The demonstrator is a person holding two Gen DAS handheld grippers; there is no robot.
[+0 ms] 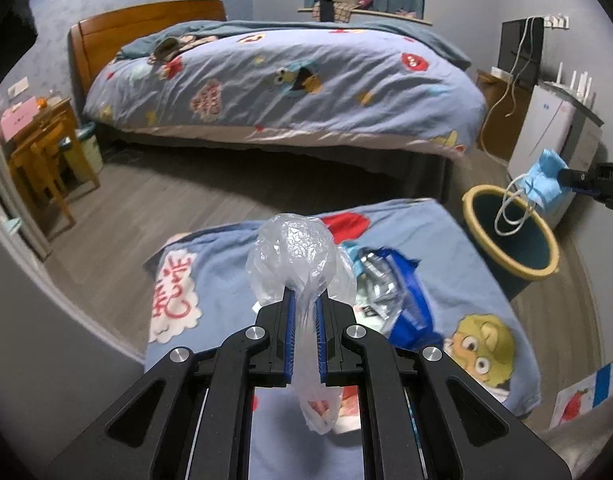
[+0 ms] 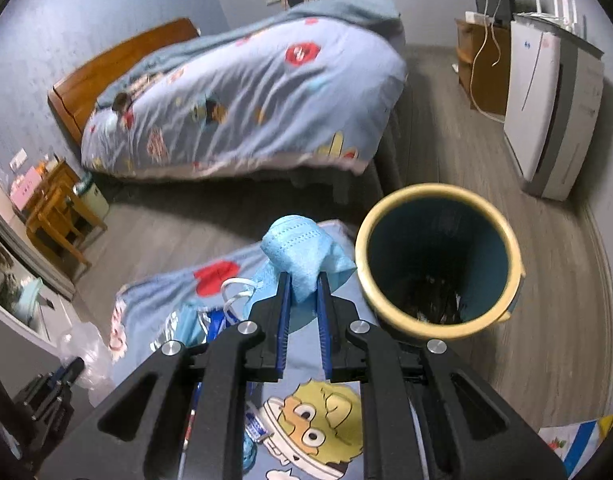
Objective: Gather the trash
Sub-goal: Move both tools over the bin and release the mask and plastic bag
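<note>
While both grippers hung over patterned blanket (image 1: 234,280), left gripper (image 1: 304,312) was clamped on clear plastic bag (image 1: 302,256); right gripper (image 2: 303,292) pinched blue face mask (image 2: 298,252), just beside bin (image 2: 438,320). Both items judged light, limp, crushable (bag likely slippery). Best hold: bunched middle, loose ends dangling. More wrappers (image 1: 390,292) lay on blanket.
</note>
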